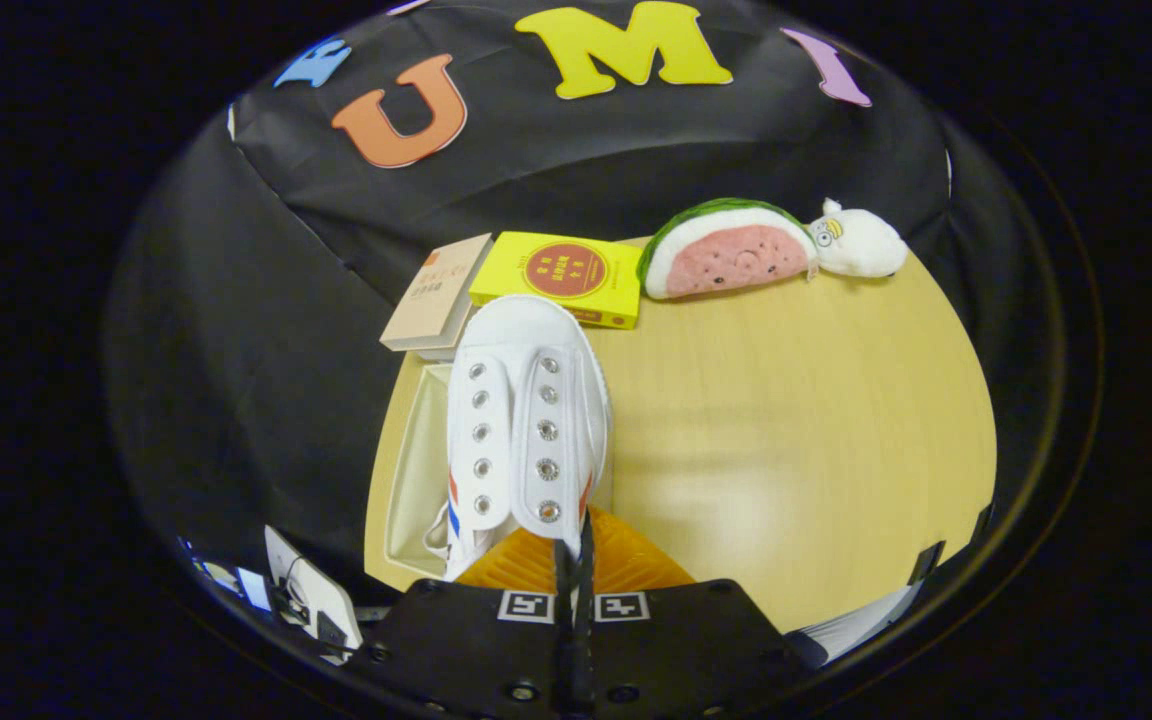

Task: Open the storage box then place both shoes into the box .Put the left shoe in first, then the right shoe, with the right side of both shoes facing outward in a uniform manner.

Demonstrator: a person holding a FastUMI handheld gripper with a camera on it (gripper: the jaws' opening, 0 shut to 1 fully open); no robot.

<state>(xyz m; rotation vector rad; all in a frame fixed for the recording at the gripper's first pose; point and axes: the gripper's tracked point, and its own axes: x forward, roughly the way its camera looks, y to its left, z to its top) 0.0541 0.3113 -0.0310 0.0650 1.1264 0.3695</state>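
Shoe (526, 420) pinched in closed gripper (573, 560) above storage box (414, 470); books (556, 275), watermelon plush (726, 250) beyond on table (786, 450).

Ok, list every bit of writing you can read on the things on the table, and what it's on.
Yellow book: characters in a round red emblem, too blurred to read.
Beige book: lines on the cover, too small to read.
White shoe, pinched between the closed fingers: no writing seen.
Nothing here is legible.
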